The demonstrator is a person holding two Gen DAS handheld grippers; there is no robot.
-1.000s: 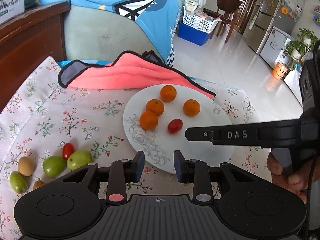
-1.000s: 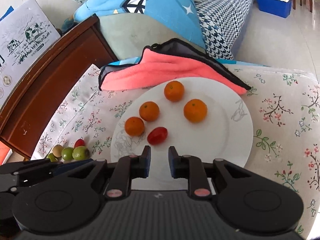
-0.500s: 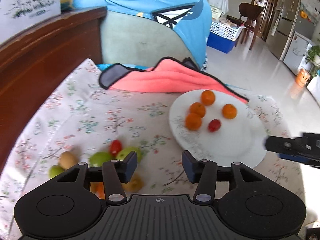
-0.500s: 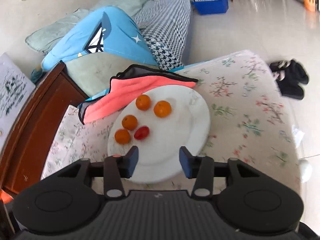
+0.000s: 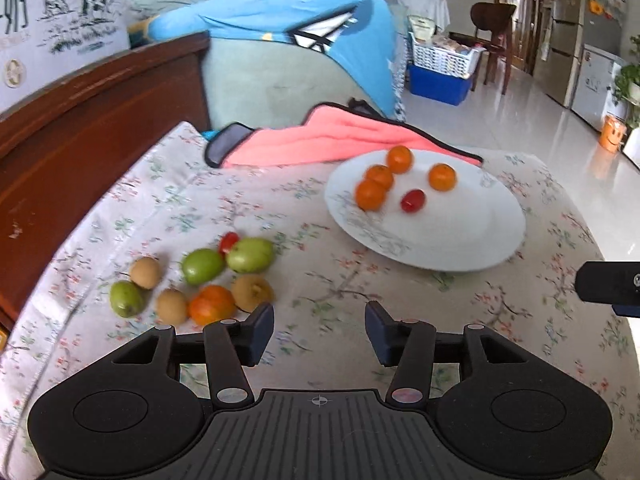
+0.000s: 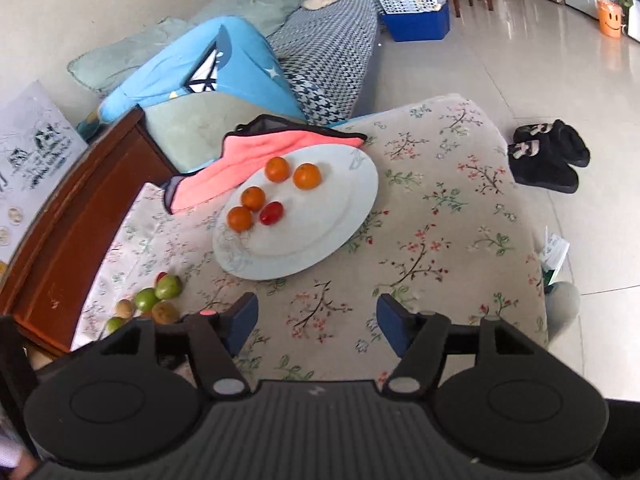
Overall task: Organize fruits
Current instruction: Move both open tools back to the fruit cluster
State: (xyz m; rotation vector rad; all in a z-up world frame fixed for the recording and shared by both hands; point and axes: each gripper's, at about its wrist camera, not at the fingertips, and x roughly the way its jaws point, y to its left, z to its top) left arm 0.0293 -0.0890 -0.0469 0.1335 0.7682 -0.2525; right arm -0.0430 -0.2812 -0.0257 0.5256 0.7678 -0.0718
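A white plate [image 5: 472, 240] [image 6: 340, 208] on the flowered cloth holds several small oranges [image 5: 370, 195] [image 6: 307, 176] and one red cherry tomato [image 5: 413, 200] [image 6: 271, 213]. Left of the plate lies a loose heap: green fruits [image 5: 250, 255] [image 6: 168, 286], brown fruits [image 5: 146, 272], an orange one [image 5: 212, 304] and a red tomato [image 5: 228, 241]. My left gripper [image 5: 319, 332] hangs just right of that heap, jaws apart, nothing between them. My right gripper [image 6: 317, 322] is over bare cloth in front of the plate, its jaws opening and empty.
A pink towel [image 5: 320, 140] [image 6: 256, 152] lies behind the plate. A dark wooden headboard [image 5: 80, 128] runs along the left. A blue cushion [image 6: 208, 76] and sofa are behind. Black slippers [image 6: 548, 156] sit on the tiled floor right of the cloth's edge.
Both grippers opened from nearly shut. The left one swung left from the plate toward the fruit heap. The right one drew back from the plate, leaving the red tomato on it.
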